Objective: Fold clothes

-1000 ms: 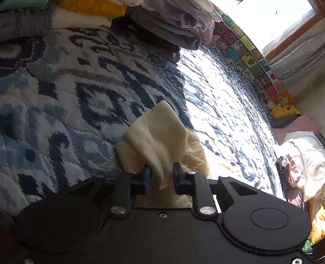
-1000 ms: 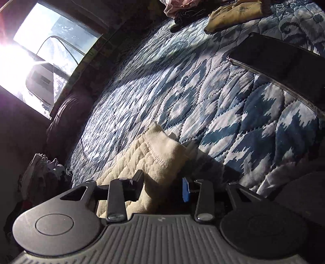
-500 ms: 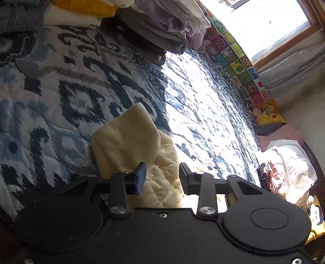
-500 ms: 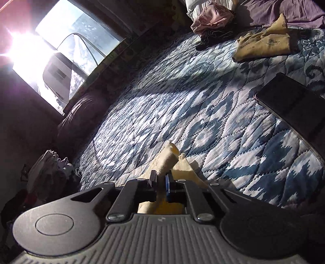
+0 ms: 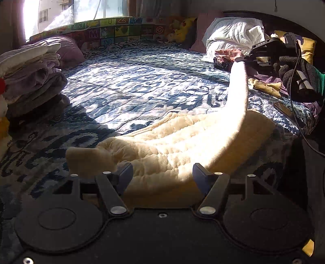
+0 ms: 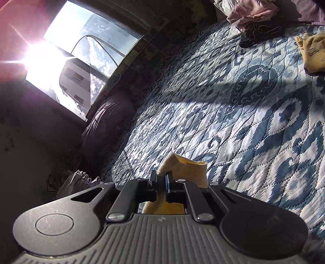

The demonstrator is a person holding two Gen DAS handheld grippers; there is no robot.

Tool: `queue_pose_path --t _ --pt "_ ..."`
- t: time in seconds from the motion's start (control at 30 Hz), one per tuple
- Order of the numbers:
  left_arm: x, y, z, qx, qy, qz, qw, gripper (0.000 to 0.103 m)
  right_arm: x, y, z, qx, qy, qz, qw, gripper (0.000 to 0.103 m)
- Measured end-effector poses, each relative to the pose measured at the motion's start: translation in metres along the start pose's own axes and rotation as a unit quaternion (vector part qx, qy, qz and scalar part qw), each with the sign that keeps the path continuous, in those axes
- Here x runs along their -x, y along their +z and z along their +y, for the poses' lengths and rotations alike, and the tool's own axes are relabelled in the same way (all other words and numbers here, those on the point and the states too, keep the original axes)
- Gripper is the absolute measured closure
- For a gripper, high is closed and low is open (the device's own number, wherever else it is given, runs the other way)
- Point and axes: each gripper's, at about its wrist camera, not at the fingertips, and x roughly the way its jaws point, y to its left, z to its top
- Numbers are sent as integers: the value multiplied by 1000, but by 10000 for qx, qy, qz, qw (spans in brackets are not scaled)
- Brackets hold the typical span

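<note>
The cream fleece garment (image 5: 182,140) is spread on the near part of the bed, and one end of it is pinched in the right hand-held gripper (image 6: 161,182), whose jaws are closed tight on a fold of the cloth. In the left wrist view that same right hand-held gripper (image 5: 240,59) is seen raised at the upper right, gripped by a dark-gloved hand (image 5: 294,75), with a strip of the garment drawn up from the bed to its tip in bright sunlight. The left hand-held gripper (image 5: 162,174) is held low at the near edge of the garment with its jaws spread wide; nothing is gripped between them, and the fleece is seen lying in the gap beyond the fingertips. A small folded flap of the garment is seen just beyond the left finger. The garment is carried by a blue and white patterned quilt (image 5: 132,85) that covers the bed. At the left, a stack of folded clothes (image 5: 30,75) is set on the quilt, well apart from the garment. At the far right, a heap of unfolded clothes (image 5: 227,56) is seen lying in front of a white pillow (image 5: 233,34), and a mustard-coloured piece of clothing (image 5: 266,86) is seen on the quilt near it. Along the far edge of the bed a colourful alphabet mat (image 5: 113,30) is stood below a sunlit window (image 5: 81,10).
</note>
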Motion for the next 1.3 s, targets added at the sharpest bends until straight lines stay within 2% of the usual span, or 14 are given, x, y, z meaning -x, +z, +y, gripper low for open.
queue_pose_path --t 0.07,0.17,0.2,0.23,0.27,0.37,0.53,0.7,0.77,0.9,1.1,1.2,1.23,1.3 --pt "-10 -3 -4 -613 135 163 9979 32 -17 7 7 12 -30 39 10000 94" --pt "-27 -6 -6 -1334 522 315 9892 33 -38 14 19 99 -49 73 9999 94" --pt "-31 -5 -4 -1414 558 345 9878 46 -45 16 23 122 -54 77 9999 94" --pt "-33 -3 2 -1341 531 347 9889 59 -52 19 26 144 -59 81 9998 94" --pt "-35 1 10 -1217 484 340 9908 81 -55 21 28 141 -56 82 9999 94" --pt "-32 14 36 -671 397 0 9970 93 -72 31 38 208 -59 34 9998 94" --pt "-36 41 79 223 319 -351 9986 93 -101 50 51 308 -97 -82 9994 94" --pt "-55 61 127 1179 55 -386 9923 94 -141 68 64 344 -150 -176 9991 94" --pt "-65 63 147 1625 -101 -337 9861 94 -161 72 70 378 -215 -174 9989 94" --pt "-89 60 190 2537 -387 -150 9664 94 -200 77 80 469 -381 -103 9981 94" --pt "-116 37 234 3695 -782 11 9259 94 -268 70 92 632 -664 138 9957 94" --pt "-124 23 248 4156 -749 68 9064 93 -299 67 97 715 -661 465 9942 83" --pt "-126 17 252 4310 -708 64 8996 90 -305 65 100 806 -726 476 9930 65" --pt "-125 8 259 4585 -627 8 8865 52 -306 61 106 983 -706 398 9919 48"
